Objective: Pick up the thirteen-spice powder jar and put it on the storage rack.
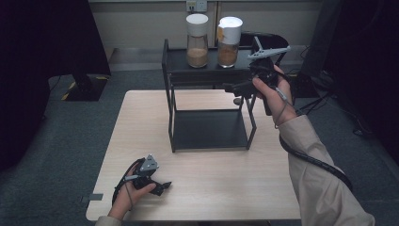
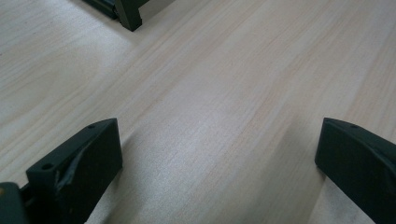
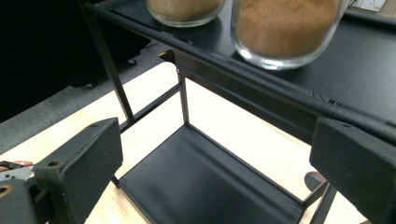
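Nearest the camera in the high view, the left gripper [image 1: 157,185] lies low on the table [image 1: 211,188] near its near-left corner, held in the person's left hand [image 1: 134,190]; the left gripper view shows its jaws spread wide over bare wood, gripping nothing. Farther off, the right gripper [image 1: 235,88] is raised beside the right end of the black shelf rack [image 1: 209,129], level with its upper tier, its jaws pointing left toward the rack. The right gripper view shows those jaws wide apart and empty, aimed at the edge of the top shelf. On that top shelf stand two glass jars of brown powder, both upright with their long axes vertical and white lids on top: the left jar [image 1: 197,40] and the right jar [image 1: 228,41], side by side with a small gap between. The right jar is the closer one to the right gripper.
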A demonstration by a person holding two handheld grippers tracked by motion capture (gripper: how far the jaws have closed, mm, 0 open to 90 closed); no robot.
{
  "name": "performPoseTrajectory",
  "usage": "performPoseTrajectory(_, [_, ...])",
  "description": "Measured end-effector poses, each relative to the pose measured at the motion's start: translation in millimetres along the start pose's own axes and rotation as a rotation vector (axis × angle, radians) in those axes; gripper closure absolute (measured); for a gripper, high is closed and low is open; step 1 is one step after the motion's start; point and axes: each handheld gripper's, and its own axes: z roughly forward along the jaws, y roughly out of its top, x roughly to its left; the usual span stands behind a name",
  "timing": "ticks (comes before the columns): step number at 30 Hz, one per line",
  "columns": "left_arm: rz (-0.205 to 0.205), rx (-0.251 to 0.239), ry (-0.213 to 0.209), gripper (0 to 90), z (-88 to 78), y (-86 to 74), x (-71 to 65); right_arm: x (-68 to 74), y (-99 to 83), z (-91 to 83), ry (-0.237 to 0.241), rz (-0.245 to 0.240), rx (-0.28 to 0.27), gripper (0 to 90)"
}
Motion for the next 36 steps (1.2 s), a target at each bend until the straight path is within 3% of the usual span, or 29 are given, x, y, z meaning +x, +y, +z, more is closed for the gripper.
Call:
performPoseTrajectory(11, [0.0,0.0,0.0,0.0,0.0,0.0,0.0,0.9,-20.3,3.6,0.005,-0.019,0.015,1.5])
performPoseTrajectory(36, [0.0,-0.001,0.001,0.0,0.1,-0.2,-0.1,-6.7,-75.6,5.8,0.012,0.029,0.031,1.6])
